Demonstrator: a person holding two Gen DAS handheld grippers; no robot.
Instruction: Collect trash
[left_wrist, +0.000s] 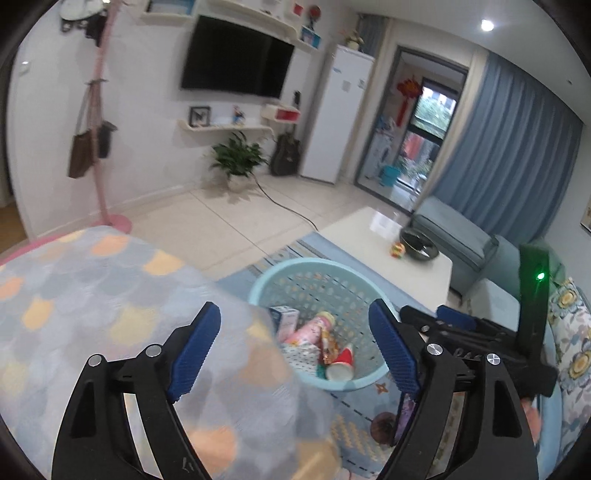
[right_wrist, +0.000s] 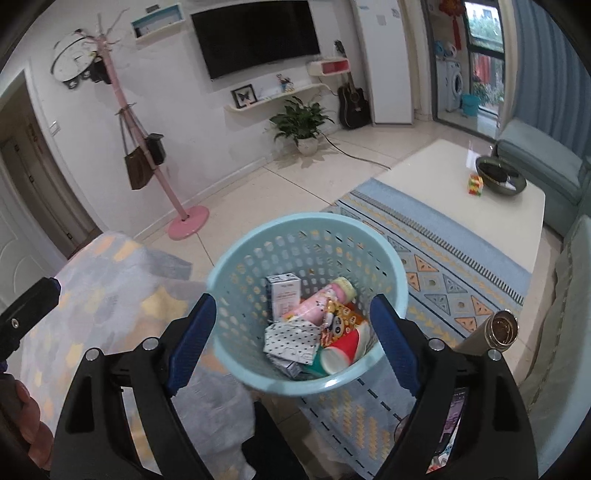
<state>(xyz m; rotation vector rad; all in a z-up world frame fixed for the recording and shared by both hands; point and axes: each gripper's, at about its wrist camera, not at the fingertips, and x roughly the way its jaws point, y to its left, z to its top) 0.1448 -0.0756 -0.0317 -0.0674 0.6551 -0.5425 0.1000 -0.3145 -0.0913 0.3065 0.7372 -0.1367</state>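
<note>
A light blue perforated basket (right_wrist: 236, 258) stands on the rug and also shows in the left wrist view (left_wrist: 280, 273). In it lie a white carton (right_wrist: 282, 295), a pink bottle (right_wrist: 321, 299), a snack wrapper (right_wrist: 341, 319), a dotted packet (right_wrist: 291, 339) and a red paper cup (right_wrist: 343, 350). My right gripper (right_wrist: 293, 341) is open and empty just above the basket. My left gripper (left_wrist: 295, 350) is open and empty, over the blanket edge left of the basket. The right gripper's body (left_wrist: 480, 339) shows in the left wrist view.
A patterned blanket (left_wrist: 92, 295) covers a seat at the left. A white coffee table (right_wrist: 461, 184) holds a dark bowl (right_wrist: 500, 175) and a colourful cube (right_wrist: 474, 184). A pink coat stand (right_wrist: 184, 218), a sofa (right_wrist: 535, 158) and a phone (right_wrist: 452, 417) are around.
</note>
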